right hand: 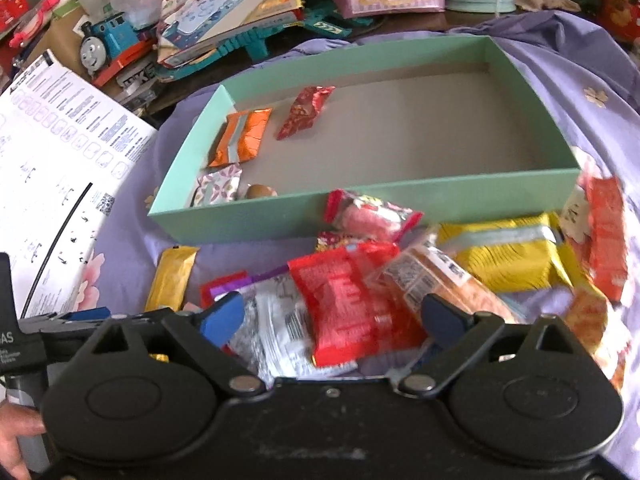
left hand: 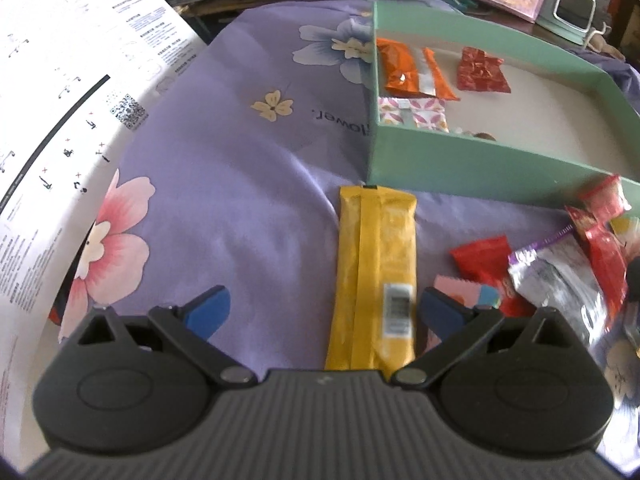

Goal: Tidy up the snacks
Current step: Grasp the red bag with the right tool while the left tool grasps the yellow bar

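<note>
A mint green box point(left hand: 460, 160) point(right hand: 280, 216) lies on the purple floral cloth. It holds an orange packet point(left hand: 400, 66) point(right hand: 244, 136), a red packet point(left hand: 480, 70) point(right hand: 306, 112) and a pink patterned packet point(left hand: 412, 112) point(right hand: 218, 188). My left gripper point(left hand: 324, 312) is open, its fingers astride a long yellow snack bar point(left hand: 376, 276) point(right hand: 172, 276) that lies on the cloth in front of the box. My right gripper point(right hand: 332, 316) is open over a heap of loose snacks, with a red packet point(right hand: 344, 300) and a silver packet point(right hand: 272, 328) between its fingers.
A white instruction sheet point(left hand: 60, 92) point(right hand: 52, 152) lies to the left. Yellow packets point(right hand: 508, 252) and more snacks lie at right of the heap. Toys, a blue train point(right hand: 104, 44) and boxes crowd the far side behind the box.
</note>
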### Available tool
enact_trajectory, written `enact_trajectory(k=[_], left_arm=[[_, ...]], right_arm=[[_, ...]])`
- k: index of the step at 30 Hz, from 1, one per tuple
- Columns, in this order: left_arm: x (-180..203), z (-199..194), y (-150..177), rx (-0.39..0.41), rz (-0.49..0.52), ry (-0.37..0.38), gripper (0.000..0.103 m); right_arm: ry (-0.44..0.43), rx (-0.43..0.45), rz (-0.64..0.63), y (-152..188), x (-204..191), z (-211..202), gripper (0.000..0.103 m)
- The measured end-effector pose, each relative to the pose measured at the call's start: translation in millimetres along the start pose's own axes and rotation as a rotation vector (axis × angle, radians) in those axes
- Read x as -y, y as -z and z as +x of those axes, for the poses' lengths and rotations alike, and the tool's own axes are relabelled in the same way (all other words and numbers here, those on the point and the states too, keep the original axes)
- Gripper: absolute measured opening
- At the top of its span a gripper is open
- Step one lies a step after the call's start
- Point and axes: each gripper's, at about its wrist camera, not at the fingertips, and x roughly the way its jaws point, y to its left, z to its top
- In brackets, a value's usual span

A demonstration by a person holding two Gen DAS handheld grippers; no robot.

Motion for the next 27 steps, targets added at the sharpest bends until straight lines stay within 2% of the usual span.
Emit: enact_trajectory(k=[3, 5, 11, 21, 27], left_arm=[[2.3, 7.7, -2.9, -0.008, 0.010, -0.007, 0.103], [4.0, 11.9, -2.3, -0.014, 0.019, -0.007, 0.103], [-3.6, 18.1, 1.0, -0.011, 0.000, 0.029, 0.103], [-22.5, 18.5, 3.0, -0.006, -0.017, 0.028, 0.103], [-26.5, 19.9, 2.2, -0.008, -0.030, 0.014, 0.103]], right_arm=[[0.005, -0.028, -0.021, -2.5, -2.9, 13.2, 0.082], [0.011, -0.053, -0.004, -1.7, 0.1, 22.7, 0.080], [0.041, -0.050, -0.027, 2.9, -7.2, 29.1, 0.079], [-0.117, -0.082, -0.068, 3.9, -39.1, 20.7, 0.078], [-0.051, -0.073, -0.031, -7.3, -24.1, 21.3, 0.078]])
